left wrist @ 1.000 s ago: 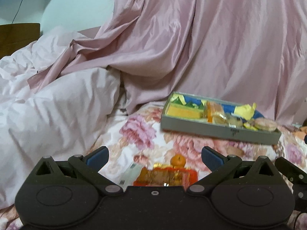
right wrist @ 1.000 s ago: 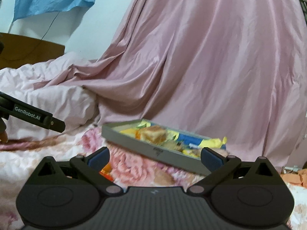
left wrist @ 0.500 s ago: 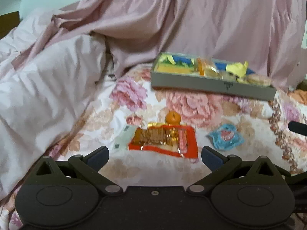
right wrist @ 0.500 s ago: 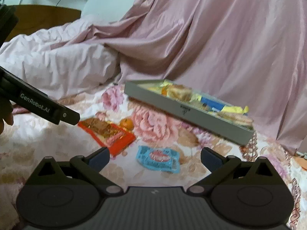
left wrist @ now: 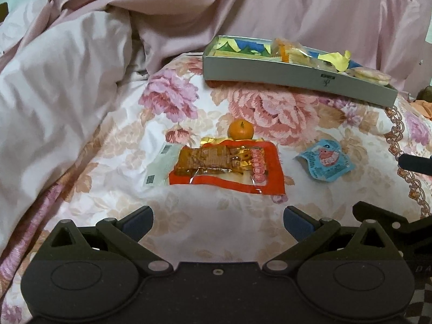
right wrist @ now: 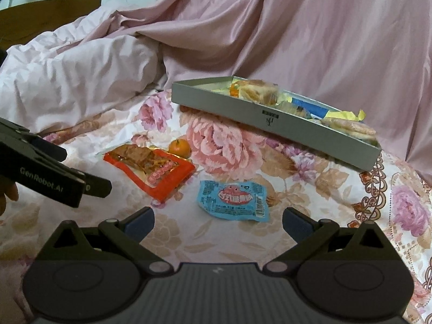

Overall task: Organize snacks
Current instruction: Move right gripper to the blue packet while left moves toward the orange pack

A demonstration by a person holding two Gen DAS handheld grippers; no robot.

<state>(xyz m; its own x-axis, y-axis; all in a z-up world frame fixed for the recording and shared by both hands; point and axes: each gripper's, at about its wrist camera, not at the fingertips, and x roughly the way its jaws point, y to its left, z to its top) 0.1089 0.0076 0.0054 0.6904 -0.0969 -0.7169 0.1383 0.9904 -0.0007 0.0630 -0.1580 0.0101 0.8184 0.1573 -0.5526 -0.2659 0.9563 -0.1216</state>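
Note:
On the floral bedspread lie a red-orange snack packet [left wrist: 229,166] [right wrist: 151,171], a small orange [left wrist: 241,130] [right wrist: 180,147] just behind it, a pale green sachet [left wrist: 161,168] at its left, and a blue snack packet [left wrist: 325,162] [right wrist: 234,199]. A grey shallow box [left wrist: 283,74] [right wrist: 259,114] holding several wrapped snacks stands further back. My left gripper [left wrist: 218,220] is open, hovering in front of the red packet with nothing between its fingers. My right gripper [right wrist: 217,220] is open just short of the blue packet. The left tool's body [right wrist: 51,172] shows at the right wrist view's left edge.
A rumpled pale pink duvet [left wrist: 54,94] piles up at the left. Pink satin cloth [right wrist: 310,32] hangs behind the box. A wooden headboard [right wrist: 40,13] shows far left. Part of a hand [right wrist: 8,193] holds the left tool. The right tool's tip [left wrist: 415,163] pokes in.
Both grippers have tilted downward and come nearer to the bedspread, bringing the loose snacks and the orange fully into view. Both jaws stayed open and nothing was picked up.

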